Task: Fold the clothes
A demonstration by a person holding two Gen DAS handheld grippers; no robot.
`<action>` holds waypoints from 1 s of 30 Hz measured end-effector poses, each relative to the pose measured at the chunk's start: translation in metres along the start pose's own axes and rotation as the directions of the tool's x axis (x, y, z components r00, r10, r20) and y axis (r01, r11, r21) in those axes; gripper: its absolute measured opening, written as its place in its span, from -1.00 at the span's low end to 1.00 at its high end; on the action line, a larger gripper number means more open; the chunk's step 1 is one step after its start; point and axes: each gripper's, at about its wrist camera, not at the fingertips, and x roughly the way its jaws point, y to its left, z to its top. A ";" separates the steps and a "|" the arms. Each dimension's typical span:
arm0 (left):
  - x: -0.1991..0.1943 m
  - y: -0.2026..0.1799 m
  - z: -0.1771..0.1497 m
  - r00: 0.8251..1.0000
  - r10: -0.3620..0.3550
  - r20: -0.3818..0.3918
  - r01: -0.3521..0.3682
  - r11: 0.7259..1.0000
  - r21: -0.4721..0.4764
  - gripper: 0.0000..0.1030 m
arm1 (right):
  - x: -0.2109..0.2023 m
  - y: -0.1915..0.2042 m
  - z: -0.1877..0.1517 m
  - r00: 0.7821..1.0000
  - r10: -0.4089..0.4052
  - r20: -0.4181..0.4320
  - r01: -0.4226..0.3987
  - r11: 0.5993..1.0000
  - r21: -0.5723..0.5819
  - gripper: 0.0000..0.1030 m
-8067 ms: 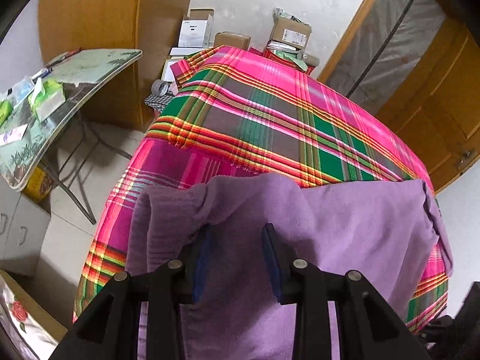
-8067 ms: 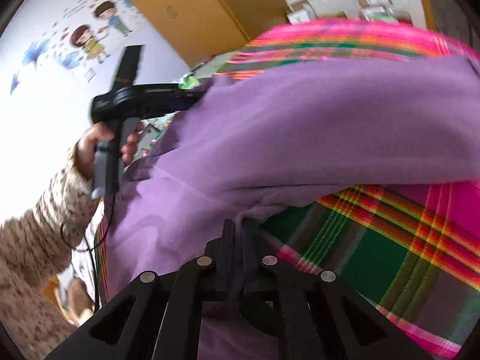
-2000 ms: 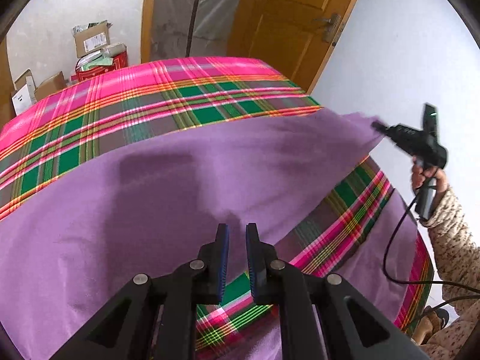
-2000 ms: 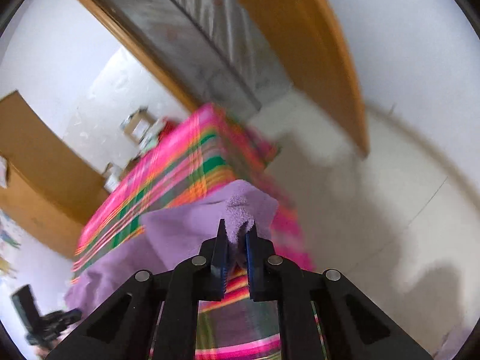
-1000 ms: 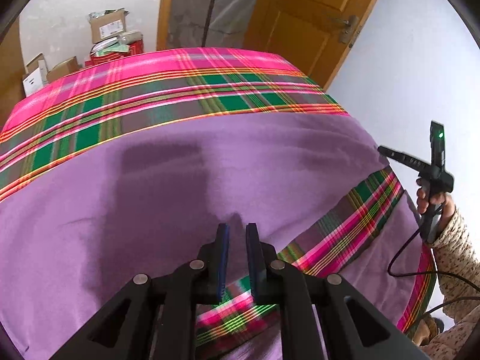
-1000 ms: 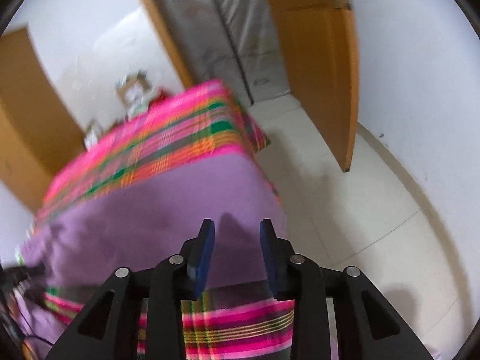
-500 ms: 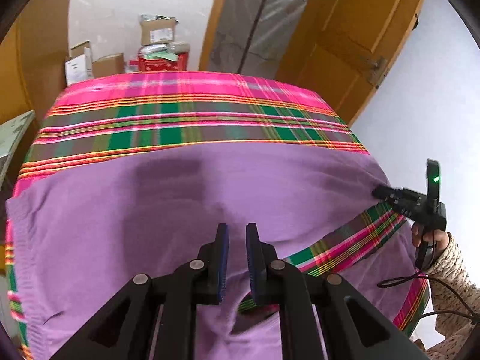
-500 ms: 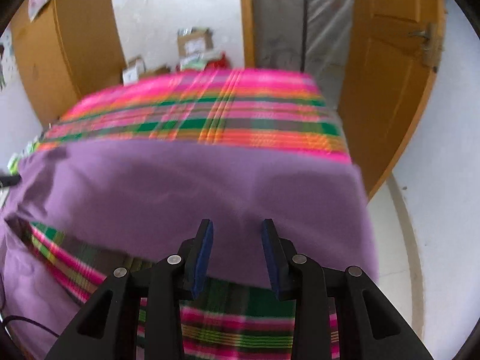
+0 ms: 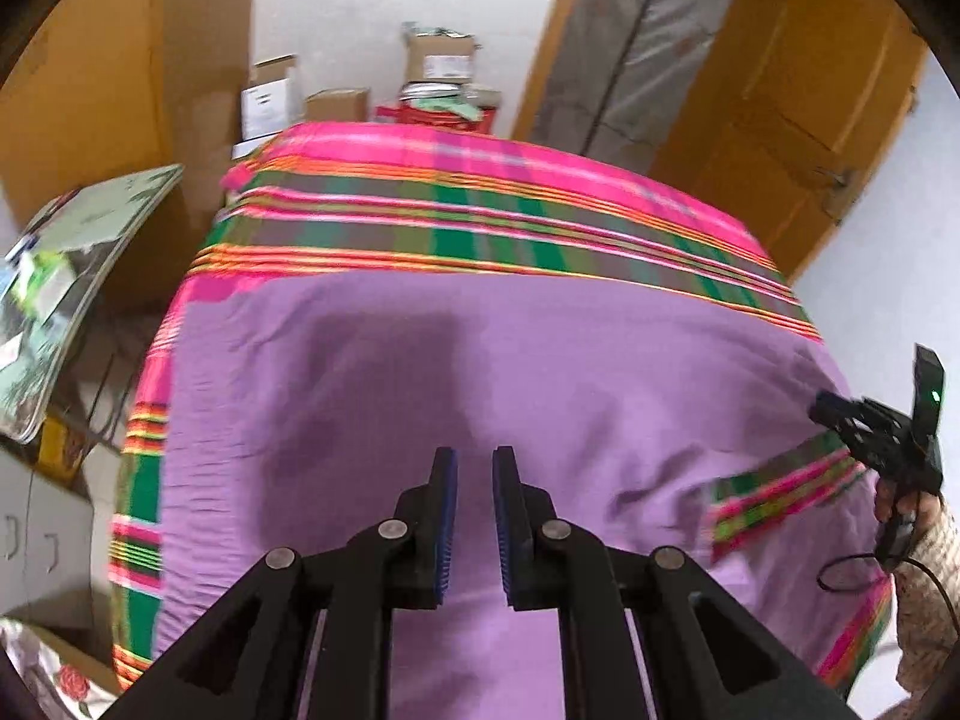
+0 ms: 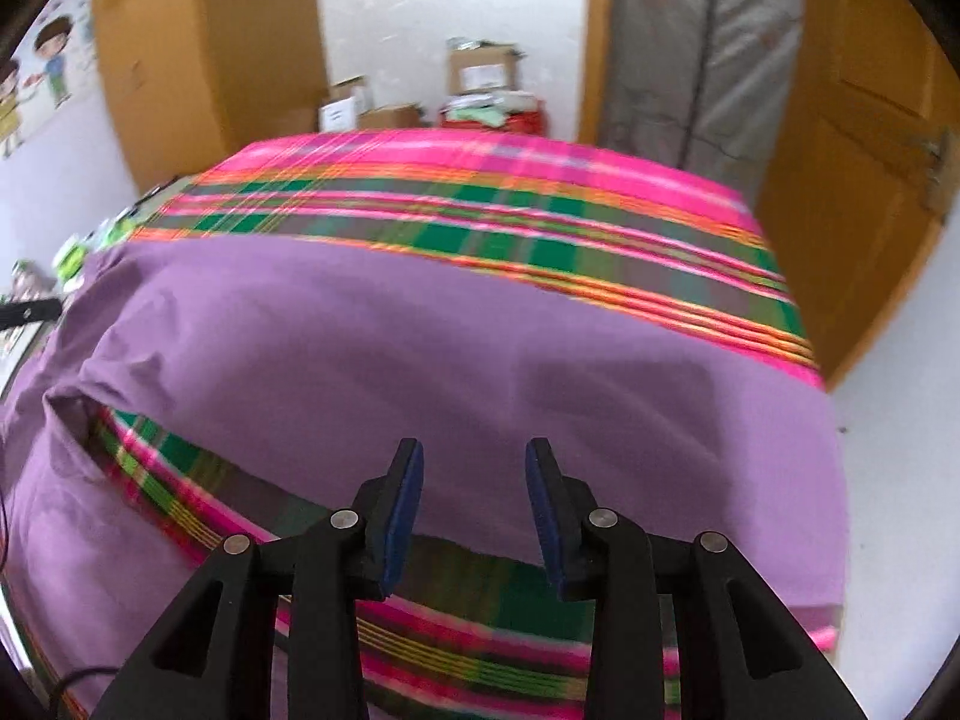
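A pink, green and orange plaid cloth [image 9: 480,222] covers the worktop. Beyond its far edge, cardboard boxes [image 9: 441,57] sit stacked against a white wall, with a red package [image 10: 492,114] among them. A wooden door [image 10: 864,168] stands at right, next to a grey hanging cover [image 10: 690,42]. A cartoon poster [image 10: 36,78] hangs on the left wall.
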 end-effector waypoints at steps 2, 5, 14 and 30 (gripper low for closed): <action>0.004 0.017 -0.001 1.000 0.022 -0.011 -0.022 0.999 -0.030 -0.76 | 0.013 0.009 0.000 1.000 -0.002 -0.031 0.001 1.000 -0.018 -0.29; 0.010 0.039 -0.002 0.999 0.036 -0.027 -0.038 0.997 -0.071 -0.76 | 0.021 0.013 0.002 0.999 -0.024 -0.046 0.023 0.999 -0.025 -0.25; 0.021 0.074 0.012 0.997 0.078 -0.007 -0.078 0.990 -0.121 -0.76 | 0.013 0.052 0.024 1.000 -0.012 -0.012 0.012 0.998 -0.056 -0.24; 0.064 0.098 0.063 0.996 0.083 -0.010 -0.084 0.991 -0.100 -0.86 | 0.060 0.153 0.067 0.990 0.136 -0.046 -0.143 0.952 -0.271 -0.24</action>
